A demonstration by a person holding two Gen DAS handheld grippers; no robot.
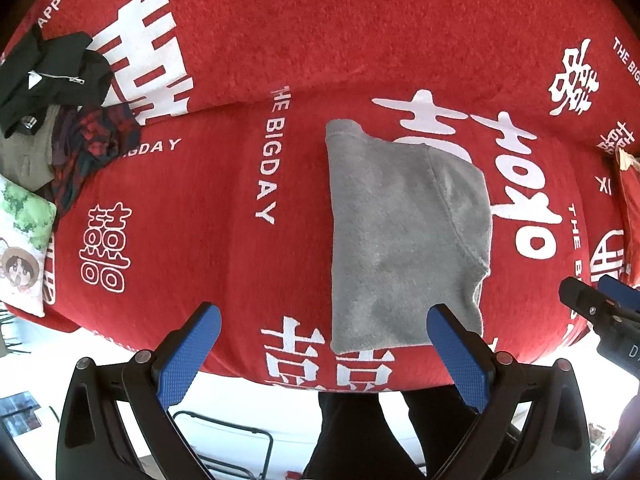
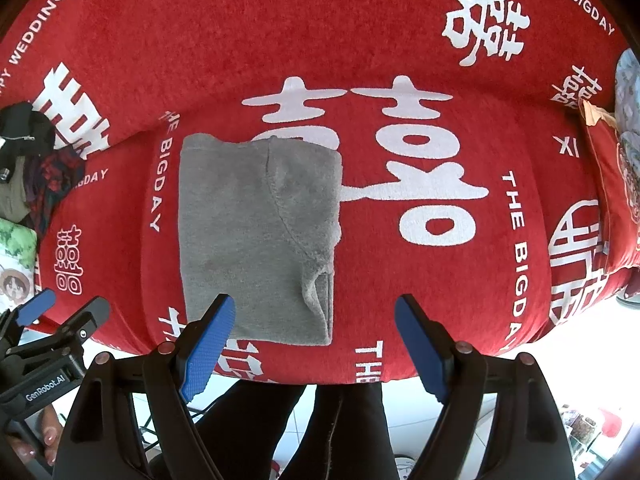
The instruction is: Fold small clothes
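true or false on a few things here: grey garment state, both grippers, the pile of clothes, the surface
1. The grey garment lies folded flat on the red cover. True.
2. The right gripper is clamped on the grey garment. False: its fingers stand apart above it, holding nothing.
3. The left gripper is open and empty. True.
4. The pile of dark clothes sits on top of the grey garment. False: it lies apart, far left on the cover.
5. The cover is plain blue. False: red with white lettering.
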